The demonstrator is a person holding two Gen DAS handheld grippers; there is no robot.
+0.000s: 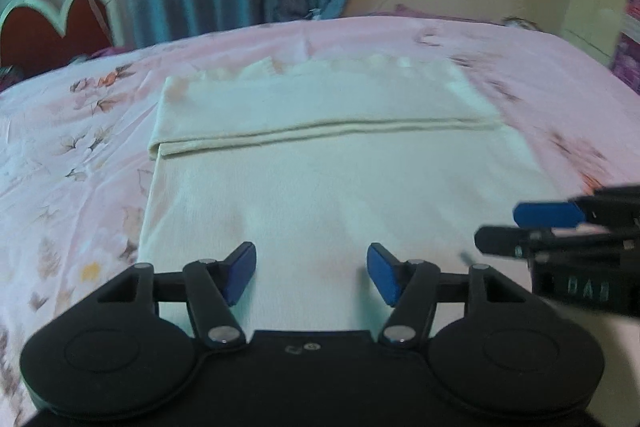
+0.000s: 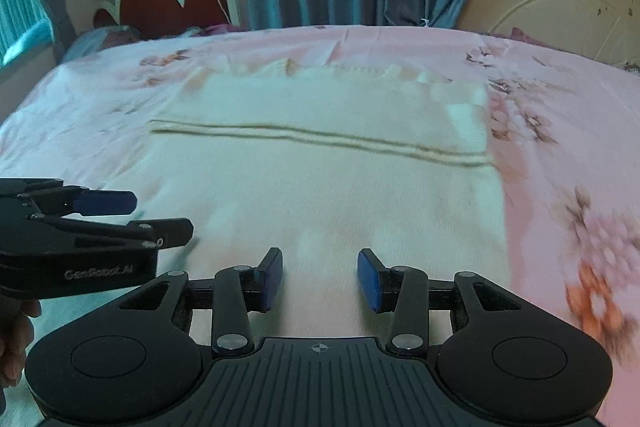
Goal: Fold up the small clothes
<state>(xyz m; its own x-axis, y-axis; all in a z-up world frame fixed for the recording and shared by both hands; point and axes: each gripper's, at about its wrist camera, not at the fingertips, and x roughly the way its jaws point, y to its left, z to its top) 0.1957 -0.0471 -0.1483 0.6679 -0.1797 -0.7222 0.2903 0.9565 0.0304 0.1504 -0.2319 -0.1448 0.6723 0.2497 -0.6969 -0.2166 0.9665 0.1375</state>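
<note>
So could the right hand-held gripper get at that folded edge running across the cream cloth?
Probably yes. The right hand-held gripper is open and empty over the cream cloth, and nothing lies between it and the folded edge further up the bed.

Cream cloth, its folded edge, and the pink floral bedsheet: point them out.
cream cloth (image 1: 320,211): left wrist view, bare near layer.
folded edge (image 1: 320,131): left wrist view, doubled hem across the middle.
pink floral bedsheet (image 2: 560,131): right wrist view, bare patch right of the cloth.
</note>
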